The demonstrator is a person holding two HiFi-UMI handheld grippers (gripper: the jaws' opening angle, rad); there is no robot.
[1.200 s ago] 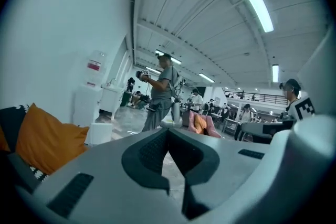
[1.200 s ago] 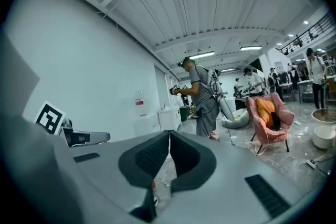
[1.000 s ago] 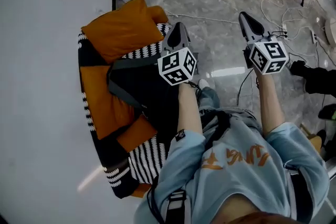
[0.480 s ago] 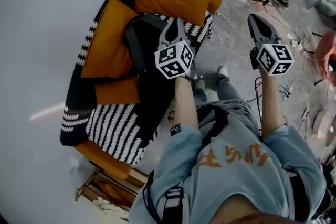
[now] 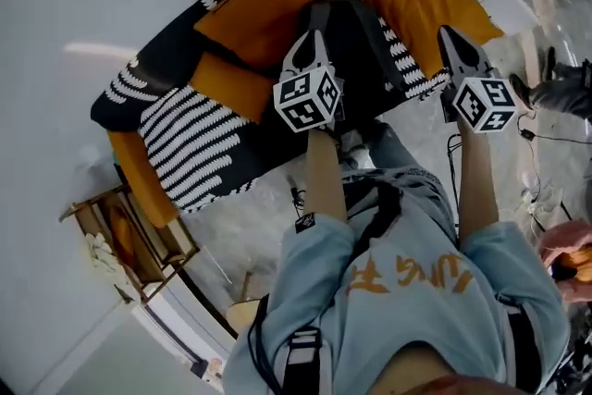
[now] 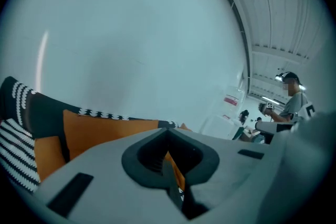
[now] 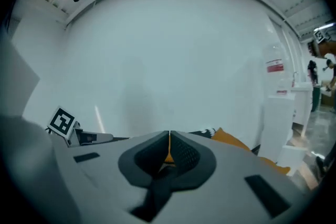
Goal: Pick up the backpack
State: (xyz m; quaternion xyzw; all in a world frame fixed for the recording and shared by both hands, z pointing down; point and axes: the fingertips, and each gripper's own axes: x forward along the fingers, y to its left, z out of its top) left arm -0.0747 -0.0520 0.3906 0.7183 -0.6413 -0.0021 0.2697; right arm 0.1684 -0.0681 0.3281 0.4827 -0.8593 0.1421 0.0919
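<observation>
Plainly nothing is lifted yet; the black backpack (image 5: 359, 37) lies on the sofa (image 5: 199, 139) at upper centre; the left tool (image 5: 312, 42) and right tool (image 5: 453, 40) hover near it, jaws together, empty.

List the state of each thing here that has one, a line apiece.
Left tool: shut, empty.
Right tool: shut, empty.
Backpack: resting on the sofa between the orange cushions, not held by either tool.
</observation>
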